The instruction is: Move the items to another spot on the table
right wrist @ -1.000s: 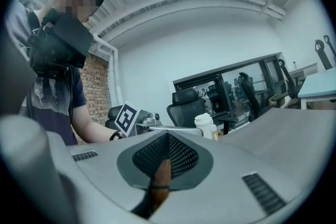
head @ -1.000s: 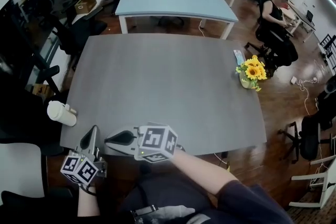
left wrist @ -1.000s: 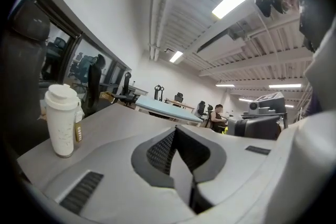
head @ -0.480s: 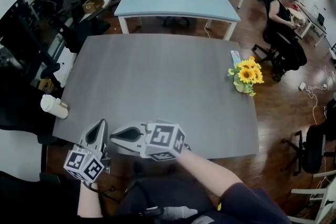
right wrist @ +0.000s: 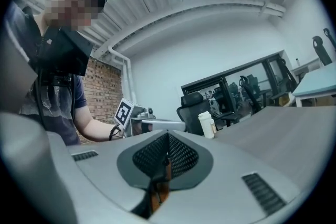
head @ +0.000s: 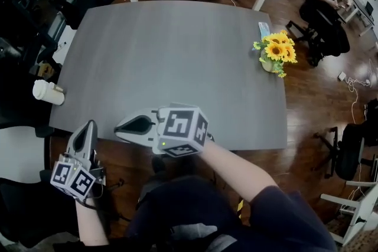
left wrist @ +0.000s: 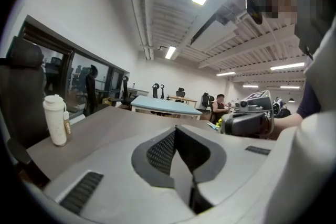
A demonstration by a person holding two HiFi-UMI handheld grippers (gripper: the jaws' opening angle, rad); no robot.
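Table: cup, sunflowers at opposite edges

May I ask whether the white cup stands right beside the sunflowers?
No, the white cup sits at the table's left edge, the sunflowers near its right edge.

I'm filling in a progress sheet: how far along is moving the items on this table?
Nothing looks done yet: the white cup stands at the left edge of the grey table, the sunflower vase at its right edge, both untouched. In hand: nothing; the left gripper and right gripper hang by the near edge, jaws shut and empty. Left: moving both items elsewhere on the table.
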